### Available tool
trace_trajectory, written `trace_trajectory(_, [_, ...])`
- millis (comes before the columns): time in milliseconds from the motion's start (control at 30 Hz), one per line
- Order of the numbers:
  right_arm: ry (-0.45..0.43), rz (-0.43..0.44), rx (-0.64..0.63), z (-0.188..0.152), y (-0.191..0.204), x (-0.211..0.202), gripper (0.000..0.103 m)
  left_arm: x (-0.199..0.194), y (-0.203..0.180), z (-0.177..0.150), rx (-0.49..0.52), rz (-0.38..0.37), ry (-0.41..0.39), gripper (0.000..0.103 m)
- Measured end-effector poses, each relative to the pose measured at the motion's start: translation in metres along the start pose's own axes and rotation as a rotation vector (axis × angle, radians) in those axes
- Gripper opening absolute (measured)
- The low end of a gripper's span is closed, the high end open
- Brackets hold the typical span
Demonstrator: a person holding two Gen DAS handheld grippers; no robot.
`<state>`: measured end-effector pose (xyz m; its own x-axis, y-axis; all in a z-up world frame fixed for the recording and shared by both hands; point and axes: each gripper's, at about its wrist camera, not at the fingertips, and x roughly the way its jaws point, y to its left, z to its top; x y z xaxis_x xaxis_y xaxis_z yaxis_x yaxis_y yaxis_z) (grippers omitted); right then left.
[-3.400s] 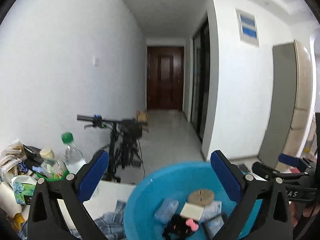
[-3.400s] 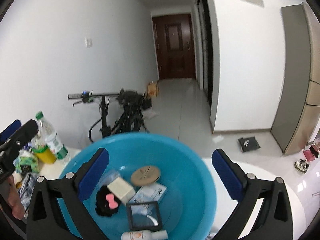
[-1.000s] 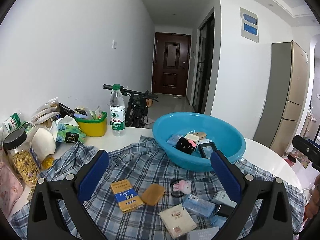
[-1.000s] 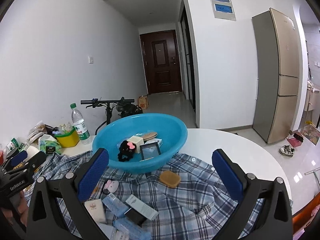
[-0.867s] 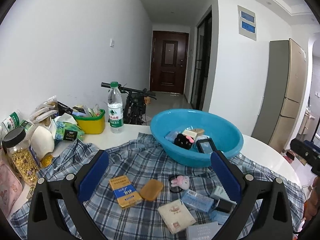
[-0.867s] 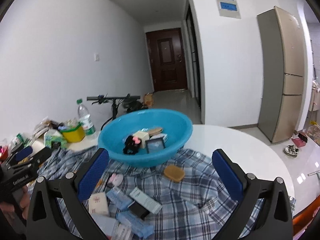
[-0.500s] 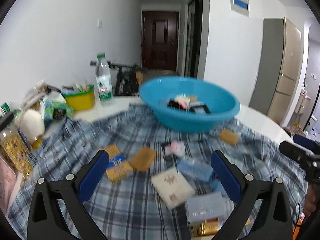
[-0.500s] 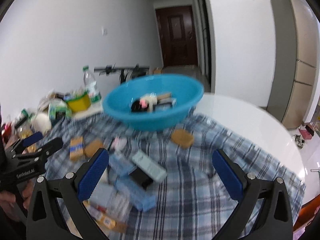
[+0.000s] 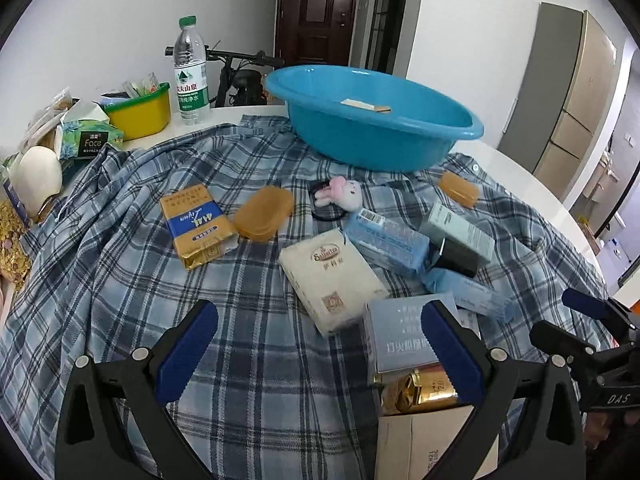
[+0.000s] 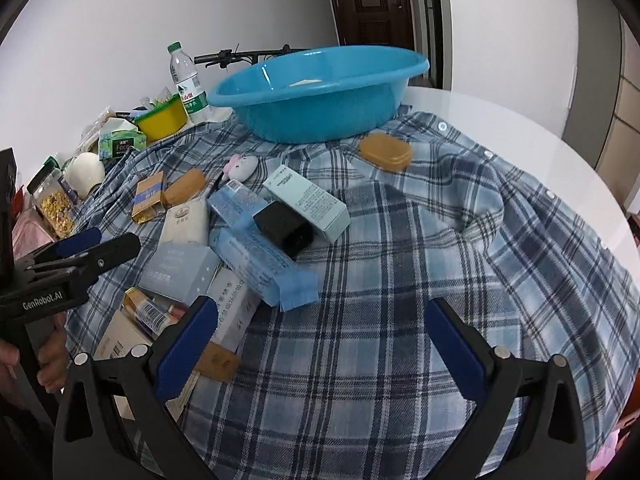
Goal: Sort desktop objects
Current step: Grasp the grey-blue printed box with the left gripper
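A blue basin (image 9: 372, 120) (image 10: 320, 92) stands at the far side of a plaid cloth (image 9: 120, 280) (image 10: 440, 280). Small packages lie scattered on the cloth: a gold-and-blue pack (image 9: 196, 224), a tan soap case (image 9: 262, 213), a white tissue pack (image 9: 332, 276), a pink bunny toy (image 9: 342, 196), a black box (image 10: 284, 228), a mint box (image 10: 306, 196), pale blue boxes (image 10: 256, 256). My left gripper (image 9: 318, 354) hovers open low over the near packages. My right gripper (image 10: 318, 346) is open above bare cloth, right of the pile.
A water bottle (image 9: 191, 72), a yellow tub (image 9: 140, 110), a tissue box (image 9: 88, 136) and a jar (image 10: 52, 200) crowd the table's left edge. A second tan case (image 10: 386, 152) lies near the basin. The white tabletop (image 10: 520, 128) shows to the right. A fridge (image 9: 572, 92) stands beyond.
Both grippers have pulled back from over the basin and dropped low toward the cloth; the scattered packages now fill the views. Both stayed open and hold nothing.
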<state>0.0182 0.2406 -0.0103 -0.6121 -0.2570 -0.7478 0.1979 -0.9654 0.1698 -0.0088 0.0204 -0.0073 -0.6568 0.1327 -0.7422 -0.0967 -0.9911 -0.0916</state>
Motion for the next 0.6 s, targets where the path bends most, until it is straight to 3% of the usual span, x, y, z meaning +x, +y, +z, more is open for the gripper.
trace_trajectory(200, [-0.007,-0.002,0.013,0.002,-0.004,-0.002,0.103,0.001,-0.023,-0.002,0.089,-0.077,0.035,0.103])
trace_trajectory(367, [-0.010,-0.006,0.037,0.003,-0.008,-0.002,0.103,0.014,-0.051,-0.005,0.174,-0.095,0.098,0.103])
trace_trajectory(600, [-0.009,-0.009,0.062,0.000,-0.019,-0.004,0.103,0.033,-0.065,-0.004,0.175,-0.065,0.161,0.103])
